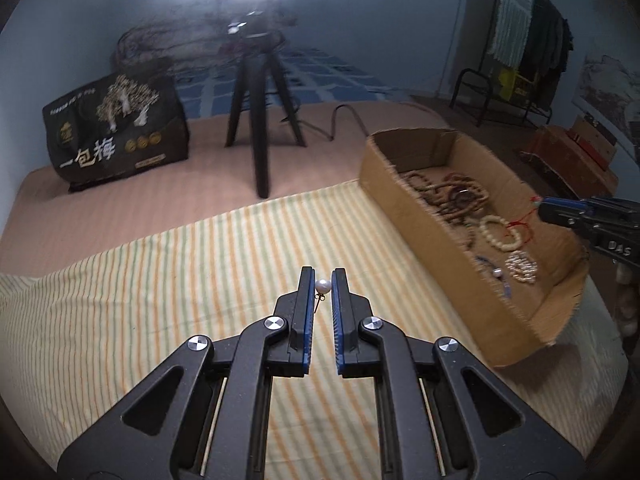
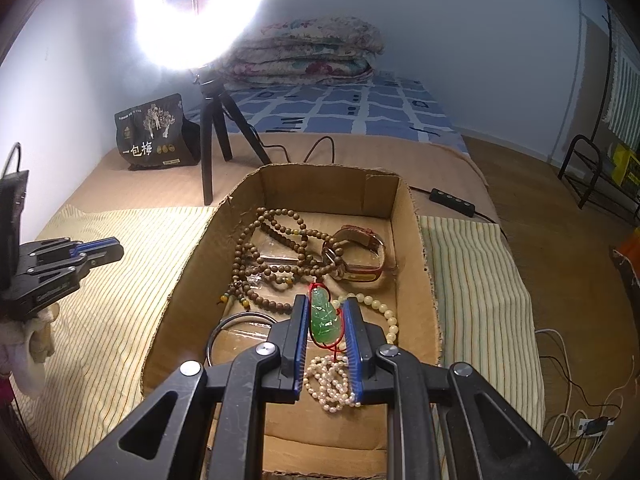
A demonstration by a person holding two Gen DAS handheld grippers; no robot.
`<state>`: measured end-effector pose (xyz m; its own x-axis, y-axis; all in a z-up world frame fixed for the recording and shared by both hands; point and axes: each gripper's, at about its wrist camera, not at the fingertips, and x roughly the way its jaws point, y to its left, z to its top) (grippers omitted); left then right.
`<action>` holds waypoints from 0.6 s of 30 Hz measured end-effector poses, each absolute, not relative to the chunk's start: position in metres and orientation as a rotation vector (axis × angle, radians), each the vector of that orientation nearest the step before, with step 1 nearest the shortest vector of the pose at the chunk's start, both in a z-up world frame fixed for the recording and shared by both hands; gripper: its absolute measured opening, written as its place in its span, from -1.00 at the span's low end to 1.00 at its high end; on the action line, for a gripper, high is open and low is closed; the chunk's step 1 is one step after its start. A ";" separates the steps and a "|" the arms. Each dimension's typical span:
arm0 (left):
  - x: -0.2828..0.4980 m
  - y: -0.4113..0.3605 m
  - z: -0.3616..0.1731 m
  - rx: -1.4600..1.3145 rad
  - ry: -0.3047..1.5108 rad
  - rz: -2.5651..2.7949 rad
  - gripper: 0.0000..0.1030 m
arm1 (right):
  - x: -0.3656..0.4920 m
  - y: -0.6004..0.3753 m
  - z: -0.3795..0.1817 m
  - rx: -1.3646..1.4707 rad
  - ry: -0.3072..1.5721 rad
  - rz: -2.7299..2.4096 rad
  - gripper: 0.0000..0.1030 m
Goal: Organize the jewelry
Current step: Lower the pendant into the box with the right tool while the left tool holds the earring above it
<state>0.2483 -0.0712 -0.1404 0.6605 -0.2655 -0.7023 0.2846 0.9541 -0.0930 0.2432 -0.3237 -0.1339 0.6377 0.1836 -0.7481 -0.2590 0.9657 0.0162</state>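
Observation:
My left gripper (image 1: 322, 276) is shut on a pearl earring (image 1: 322, 287) and holds it above the striped cloth (image 1: 180, 280), left of the cardboard box (image 1: 404, 196). My right gripper (image 2: 325, 306) is shut on a green jade pendant (image 2: 325, 316) with a red cord, held over the box (image 2: 408, 232). In the box lie brown bead strands (image 2: 276, 248), a watch (image 2: 360, 256), a pearl bracelet (image 2: 332, 380), a pale bead bracelet (image 2: 384, 316) and a metal bangle (image 2: 228, 332). The right gripper also shows in the left wrist view (image 1: 584, 216); the left gripper shows in the right wrist view (image 2: 100, 250).
A black tripod (image 1: 260, 120) with a ring light (image 2: 204, 12) stands behind the cloth. A dark snack bag (image 1: 116, 132) sits at the back left. A cable and switch (image 2: 452, 200) lie behind the box. Folded quilts (image 2: 312, 48) lie at the far end.

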 end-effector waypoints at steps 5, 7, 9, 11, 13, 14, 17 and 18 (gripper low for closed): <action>0.241 -0.094 -0.123 0.015 0.763 -0.363 -0.88 | 0.244 -0.329 -0.133 -0.085 0.842 0.249 -0.69; 0.239 -0.103 -0.118 0.009 0.754 -0.384 -0.88 | 0.245 -0.331 -0.133 -0.079 0.842 0.248 -0.69; 0.236 -0.111 -0.114 0.010 0.749 -0.402 -0.88 | 0.246 -0.333 -0.133 -0.074 0.842 0.247 -0.69; 0.234 -0.123 -0.111 0.019 0.745 -0.421 -0.88 | 0.248 -0.334 -0.133 -0.070 0.844 0.246 -0.69; 0.232 -0.132 -0.110 0.025 0.744 -0.437 -0.88 | 0.250 -0.335 -0.134 -0.067 0.846 0.245 -0.69; 0.231 -0.138 -0.110 0.029 0.745 -0.445 -0.88 | 0.251 -0.336 -0.134 -0.066 0.847 0.244 -0.69; 0.230 -0.152 -0.111 0.041 0.748 -0.467 -0.88 | 0.253 -0.338 -0.137 -0.057 0.854 0.243 -0.69; 0.230 -0.157 -0.112 0.046 0.750 -0.473 -0.88 | 0.253 -0.339 -0.138 -0.054 0.858 0.241 -0.69</action>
<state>0.2297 -0.1572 -0.1119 0.6320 -0.3974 -0.6653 0.4298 0.8941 -0.1258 0.2535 -0.3391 -0.1377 0.6287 0.1888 -0.7543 -0.2325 0.9714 0.0494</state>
